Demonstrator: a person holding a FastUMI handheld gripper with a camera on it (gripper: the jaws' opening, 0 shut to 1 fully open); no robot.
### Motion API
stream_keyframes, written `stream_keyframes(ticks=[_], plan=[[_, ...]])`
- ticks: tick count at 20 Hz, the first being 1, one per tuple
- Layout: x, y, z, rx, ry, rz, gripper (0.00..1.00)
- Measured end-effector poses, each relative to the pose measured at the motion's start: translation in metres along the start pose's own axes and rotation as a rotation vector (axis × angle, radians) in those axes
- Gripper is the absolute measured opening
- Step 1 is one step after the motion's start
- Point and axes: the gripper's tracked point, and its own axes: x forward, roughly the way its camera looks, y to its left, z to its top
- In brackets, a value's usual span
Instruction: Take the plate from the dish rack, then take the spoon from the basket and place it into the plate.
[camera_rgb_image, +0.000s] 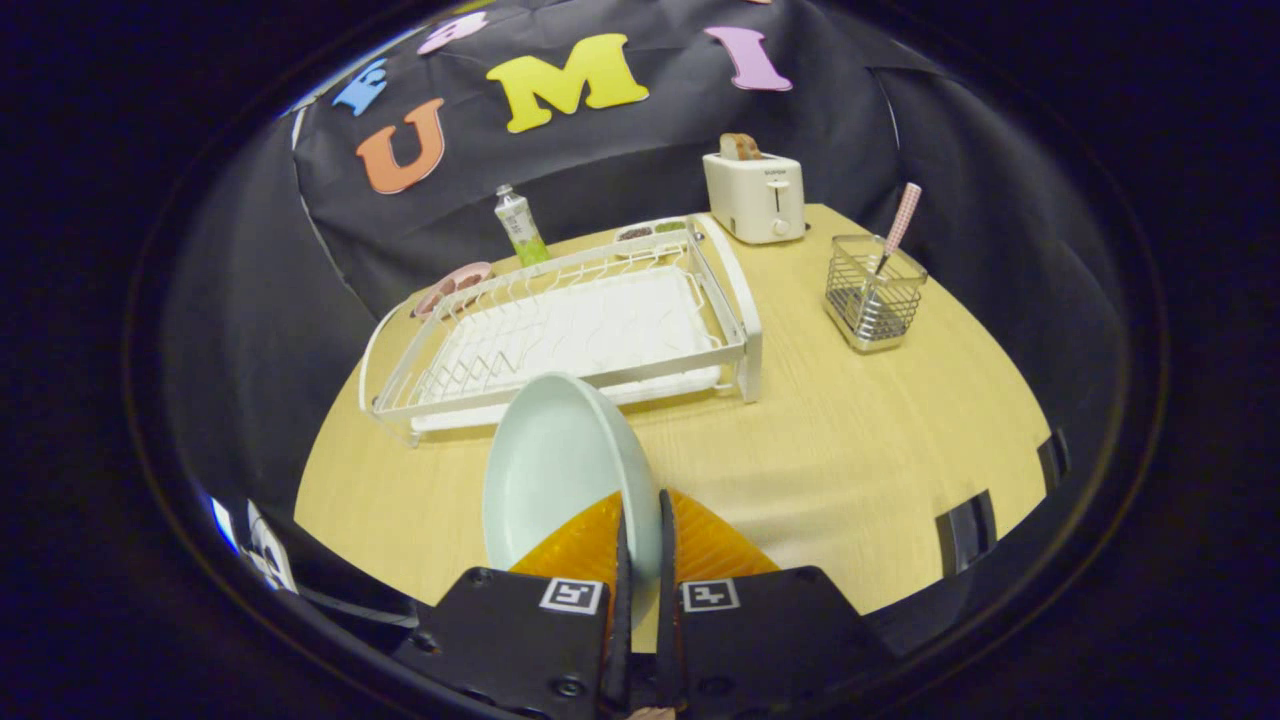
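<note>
A pale mint plate (555, 465) stands on edge between my fingers, its rim pinched by the gripper (641, 510), which is shut on it. The plate hangs above the wooden table (850, 450), in front of the white wire dish rack (570, 330), whose slots hold nothing. Beyond and to the right of my fingers stands a wire basket (873, 292). A spoon (897, 225) with a pink checked handle leans upright in it, its bowl down inside the wires.
A cream toaster (755, 190) with a slice of bread in it sits behind the rack's right end. A small bottle (520, 225) and a pink dish (452, 285) stand behind the rack. A small tray (655, 231) lies next to the toaster.
</note>
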Motion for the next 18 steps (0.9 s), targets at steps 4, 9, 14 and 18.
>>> stream_keyframes(ticks=[4,9,14,18], plan=[[0.02,-0.019,-0.01,0.075,0.016,0.079,0.16],[0.038,-0.031,-0.023,0.182,0.079,0.165,0.18],[0.035,-0.053,-0.011,0.085,-0.026,0.083,0.26],[0.027,-0.063,0.013,-0.034,-0.164,0.055,0.69]])
